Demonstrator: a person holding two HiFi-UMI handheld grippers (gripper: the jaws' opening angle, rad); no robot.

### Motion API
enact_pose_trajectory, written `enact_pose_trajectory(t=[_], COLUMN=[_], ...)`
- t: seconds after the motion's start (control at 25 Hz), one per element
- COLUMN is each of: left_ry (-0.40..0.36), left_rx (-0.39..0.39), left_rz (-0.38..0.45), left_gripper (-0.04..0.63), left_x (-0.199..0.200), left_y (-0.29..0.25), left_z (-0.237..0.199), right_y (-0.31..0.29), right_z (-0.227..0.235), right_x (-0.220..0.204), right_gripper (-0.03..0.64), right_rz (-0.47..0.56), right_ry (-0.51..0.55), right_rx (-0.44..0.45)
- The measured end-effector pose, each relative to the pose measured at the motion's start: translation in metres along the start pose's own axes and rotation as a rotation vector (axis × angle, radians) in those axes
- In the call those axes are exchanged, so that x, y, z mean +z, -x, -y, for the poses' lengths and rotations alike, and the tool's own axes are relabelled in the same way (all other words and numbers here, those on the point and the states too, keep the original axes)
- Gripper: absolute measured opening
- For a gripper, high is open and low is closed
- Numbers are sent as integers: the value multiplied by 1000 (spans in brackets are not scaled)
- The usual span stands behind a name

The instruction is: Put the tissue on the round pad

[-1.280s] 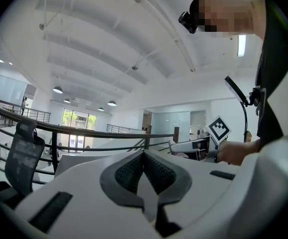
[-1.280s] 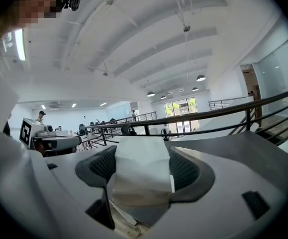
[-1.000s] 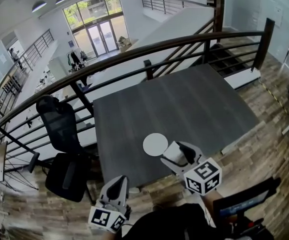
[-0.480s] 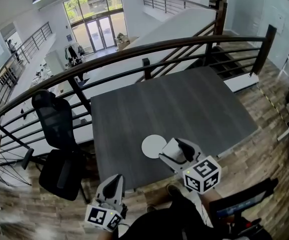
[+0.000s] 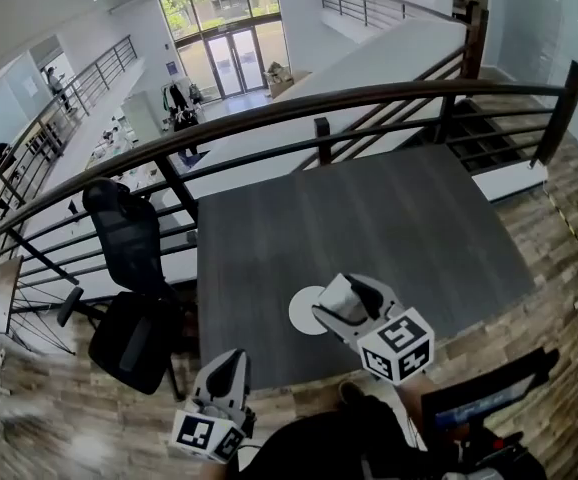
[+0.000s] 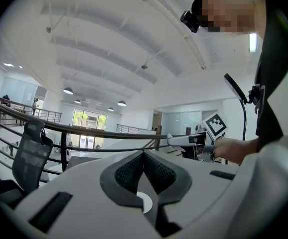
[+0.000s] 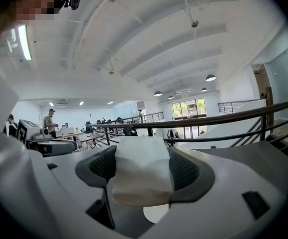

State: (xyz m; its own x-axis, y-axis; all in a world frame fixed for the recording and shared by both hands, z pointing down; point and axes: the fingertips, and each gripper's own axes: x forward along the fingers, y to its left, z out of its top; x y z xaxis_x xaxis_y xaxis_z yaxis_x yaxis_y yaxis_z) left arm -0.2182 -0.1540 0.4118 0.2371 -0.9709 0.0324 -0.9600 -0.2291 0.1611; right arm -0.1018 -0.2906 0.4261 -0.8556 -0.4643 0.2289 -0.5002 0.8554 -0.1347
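Lying lengthwise between the jaws, the white folded tissue pack (image 7: 143,176) has its long axis along the line the right gripper (image 7: 143,153) points, its far short end facing the dark curved metal railing (image 7: 218,119). From the head view that line slants from the black-and-white marker cube (image 5: 397,345) up and to the left, across the near edge of the dark grey wooden table (image 5: 369,218).

The right gripper (image 5: 341,301) is clamped on the tissue pack (image 5: 334,293), one dark textured pad (image 7: 100,168) pressed to each long side. The flat white round pad (image 5: 302,314) lies on the table directly under and just left of the jaws; the gripper covers its right part, and the right gripper view shows only a pale sliver of the pad (image 7: 156,213) beneath the pack. Whether the pack touches the pad cannot be told.

The left gripper (image 5: 233,360) sits off the table's near edge, well apart from the tissue. In its own view the left gripper (image 6: 144,153) has its jaw tips together with nothing between them, and a small arc of the round pad (image 6: 145,202) shows through the gap lower down.
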Motion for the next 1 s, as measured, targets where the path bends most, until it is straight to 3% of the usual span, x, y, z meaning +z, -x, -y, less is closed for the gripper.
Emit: enact_pose_trajectory(t=[0.28, 0.44, 1.0], left_ry=[7, -19, -17], left_rx=[87, 169, 350], left_rz=[1, -47, -59], left_gripper=[3, 3, 3], left_x=[8, -2, -2], left_y=[-7, -2, -1], left_z=[0, -15, -30], right_y=[-27, -49, -116], right_z=[16, 21, 39], right_x=[2, -6, -65], right_gripper=[333, 333, 333], right_rz=[-31, -53, -166], right_ry=[-6, 5, 15], right_rx=[77, 114, 227])
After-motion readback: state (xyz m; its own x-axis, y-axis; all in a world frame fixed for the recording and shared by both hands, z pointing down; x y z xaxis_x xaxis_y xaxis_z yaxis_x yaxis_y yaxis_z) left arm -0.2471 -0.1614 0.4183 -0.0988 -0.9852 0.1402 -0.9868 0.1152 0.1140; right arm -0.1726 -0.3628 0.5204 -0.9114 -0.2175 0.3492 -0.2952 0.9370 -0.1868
